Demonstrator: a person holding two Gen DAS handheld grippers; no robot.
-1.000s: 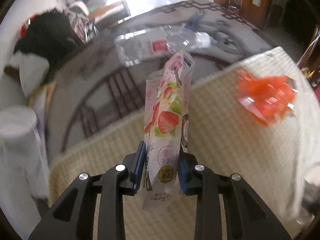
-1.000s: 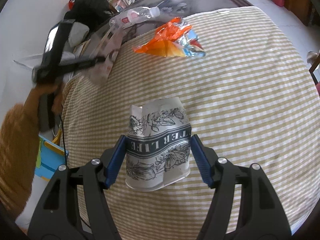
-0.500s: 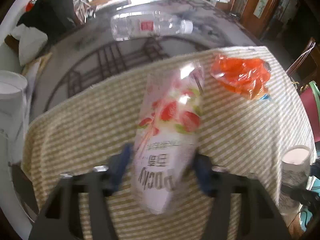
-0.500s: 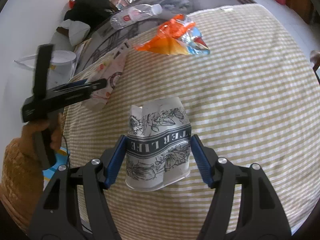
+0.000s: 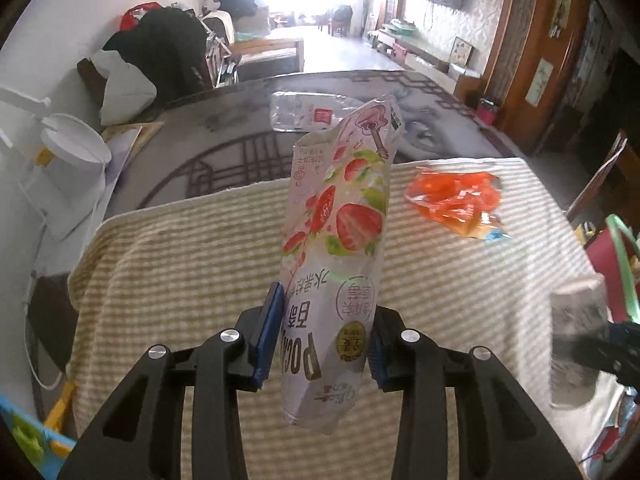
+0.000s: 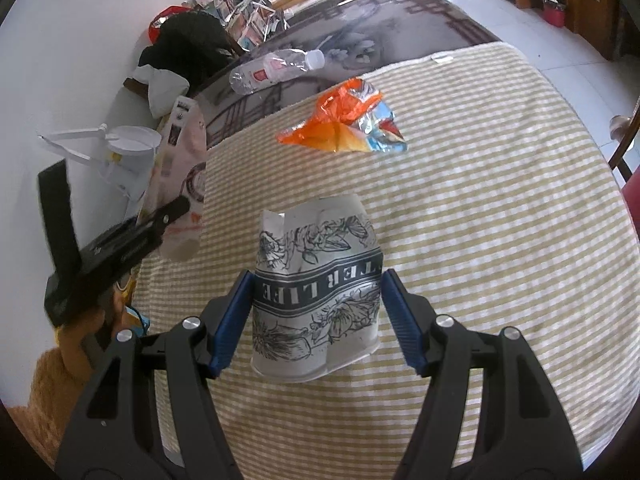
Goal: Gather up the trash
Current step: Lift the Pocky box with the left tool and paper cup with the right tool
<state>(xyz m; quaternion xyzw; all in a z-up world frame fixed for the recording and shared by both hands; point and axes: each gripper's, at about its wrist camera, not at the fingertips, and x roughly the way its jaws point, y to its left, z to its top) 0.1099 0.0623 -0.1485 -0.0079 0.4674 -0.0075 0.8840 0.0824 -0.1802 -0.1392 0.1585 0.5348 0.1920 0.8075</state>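
My left gripper (image 5: 323, 340) is shut on a pink strawberry snack wrapper (image 5: 340, 248) and holds it upright above the striped tablecloth (image 5: 180, 248); the wrapper also shows in the right wrist view (image 6: 180, 176). My right gripper (image 6: 316, 300) is shut on a crushed paper cup (image 6: 316, 292) with black flower print, held over the cloth (image 6: 500, 200). An orange crumpled wrapper (image 5: 460, 200) lies on the cloth farther off (image 6: 344, 124). A clear plastic bottle (image 6: 276, 68) lies on the dark table beyond the cloth (image 5: 308, 114).
A white bin with a lid (image 5: 68, 160) stands left of the table. Dark clothes are piled on a chair (image 5: 160, 48) at the back left. A red chair (image 5: 608, 248) stands at the right edge. The cloth's left edge drops off near the left gripper.
My left gripper has swung back over the cloth's left part and levelled, still holding the strawberry wrapper. My right gripper and its cup have barely moved.
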